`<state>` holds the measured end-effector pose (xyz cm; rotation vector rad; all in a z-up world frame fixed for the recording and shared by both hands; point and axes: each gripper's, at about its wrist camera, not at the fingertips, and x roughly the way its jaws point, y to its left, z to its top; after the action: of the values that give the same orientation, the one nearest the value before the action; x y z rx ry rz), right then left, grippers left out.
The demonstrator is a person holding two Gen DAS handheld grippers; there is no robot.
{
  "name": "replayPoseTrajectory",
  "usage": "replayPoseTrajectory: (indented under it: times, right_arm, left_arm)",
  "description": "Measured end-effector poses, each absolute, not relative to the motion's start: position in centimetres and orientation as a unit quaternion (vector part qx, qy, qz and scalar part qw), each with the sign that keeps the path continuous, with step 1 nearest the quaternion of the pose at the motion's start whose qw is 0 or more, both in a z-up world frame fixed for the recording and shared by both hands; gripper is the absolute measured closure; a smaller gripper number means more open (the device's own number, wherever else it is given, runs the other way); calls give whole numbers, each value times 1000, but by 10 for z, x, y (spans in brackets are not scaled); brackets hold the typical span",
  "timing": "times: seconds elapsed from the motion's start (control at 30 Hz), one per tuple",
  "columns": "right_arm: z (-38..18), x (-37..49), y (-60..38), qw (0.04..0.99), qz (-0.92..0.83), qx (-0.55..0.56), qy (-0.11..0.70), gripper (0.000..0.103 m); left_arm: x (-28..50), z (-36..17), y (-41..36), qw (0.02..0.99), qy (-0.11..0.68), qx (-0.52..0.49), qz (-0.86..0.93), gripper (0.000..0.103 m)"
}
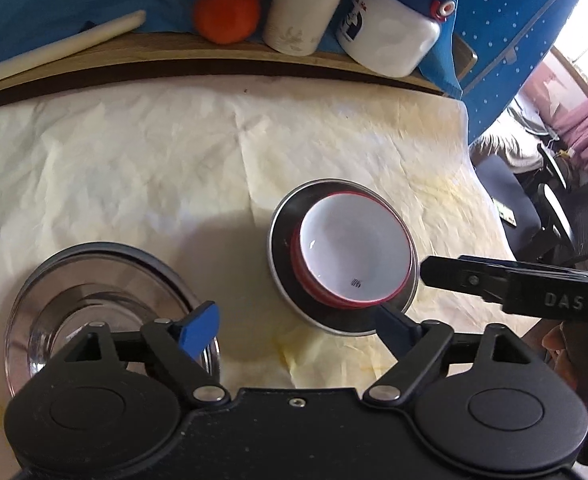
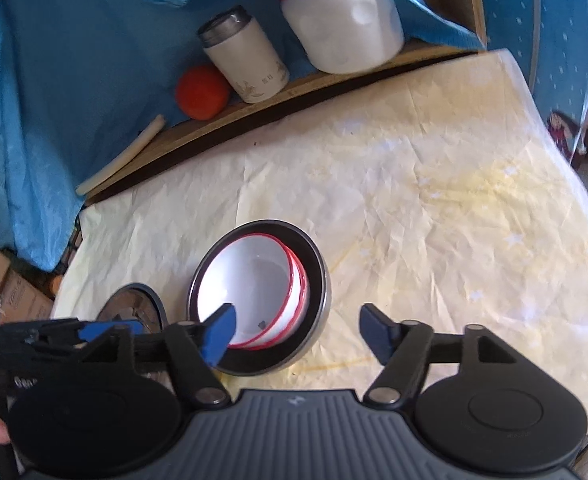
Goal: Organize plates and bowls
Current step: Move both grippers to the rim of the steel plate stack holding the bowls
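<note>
Red-rimmed white bowls (image 1: 354, 256) nested inside steel bowl (image 1: 294, 292), slightly tilted.

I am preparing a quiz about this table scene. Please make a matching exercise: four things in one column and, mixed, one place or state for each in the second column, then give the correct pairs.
Things:
1. white bowl
2. glass bowl
3. orange ball
4. left gripper

Places or states:
A. on the wooden shelf, beside the white can
B. nested in the steel bowl
C. open, holding nothing
D. alone on the cloth, empty

Pairs: 1-B, 2-D, 3-A, 4-C
</note>
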<state>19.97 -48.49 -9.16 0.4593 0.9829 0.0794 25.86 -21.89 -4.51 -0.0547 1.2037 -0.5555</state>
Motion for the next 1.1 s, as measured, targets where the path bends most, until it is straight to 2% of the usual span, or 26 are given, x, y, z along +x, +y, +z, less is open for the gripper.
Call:
replayPoseTrajectory:
  times: [0.07,0.1,0.17,0.33,0.67,1.1]
  right_arm:
    - [-89,193,-484,862,43,207,461,10]
    - [-88,189,-484,865,46,201,458,9]
    - [-86,182,-484,870,47,191,453,1]
    - [-83,164,-482,885,41,148,440,0]
    - [-84,152,-495,890,26,131,435,0]
    - [-83,157,-499,894,15,97,437,0]
  left_arm:
    - [255,-47,-214,791,553,-29,-259,5]
    - [252,-47,-212,793,550,-30,-261,1]
    - [247,-49,-208,796,547,-31,-259,1]
    - [234,-50,-198,804,537,-30,-253,1]
    - [213,-44,-190,838,493,-23,-232,1]
    - [215,-36,-186,856,478,-7,-198,1]
